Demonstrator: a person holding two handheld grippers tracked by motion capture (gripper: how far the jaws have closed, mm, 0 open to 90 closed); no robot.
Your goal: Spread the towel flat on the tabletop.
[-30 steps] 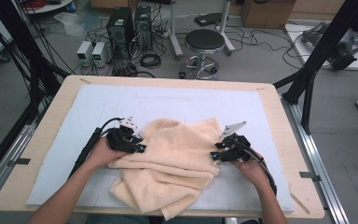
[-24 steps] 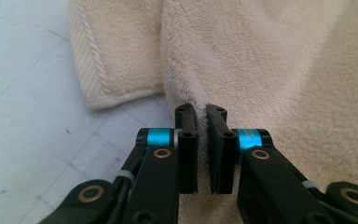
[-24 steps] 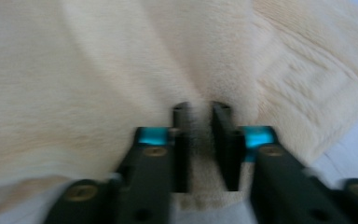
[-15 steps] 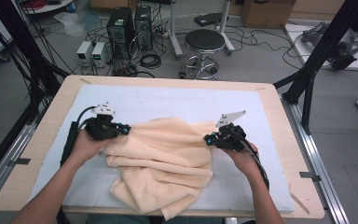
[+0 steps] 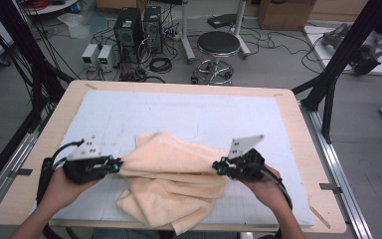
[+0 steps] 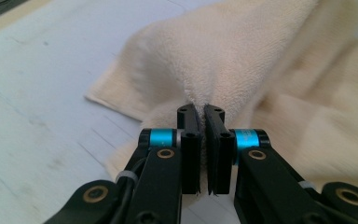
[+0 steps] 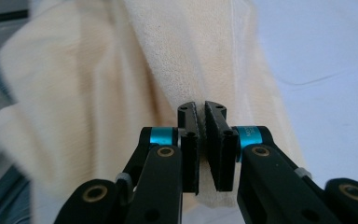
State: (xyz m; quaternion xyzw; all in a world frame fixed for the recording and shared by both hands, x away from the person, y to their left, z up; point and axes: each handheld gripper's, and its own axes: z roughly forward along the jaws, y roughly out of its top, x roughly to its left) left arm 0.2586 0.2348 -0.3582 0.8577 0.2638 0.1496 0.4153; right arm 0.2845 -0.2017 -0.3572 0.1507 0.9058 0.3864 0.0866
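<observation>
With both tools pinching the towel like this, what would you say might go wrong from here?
1. Each tool, left tool and right tool, pinches only a thin fold of the towel, so cloth may slip out under tension.
2. The towel's lower part hangs crumpled near the table front edge; lifting may drag it off or leave folds tangled.

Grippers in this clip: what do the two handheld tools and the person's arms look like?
Both the left gripper and the right gripper are black, with bright blue rings at the jaw joints, brass-coloured pivot screws, and flat black pads. Each carries a grey three-cornered plate dotted with small marks, and a black cable trails back along the wrist. The forearms are bare, no sleeves in view.
</observation>
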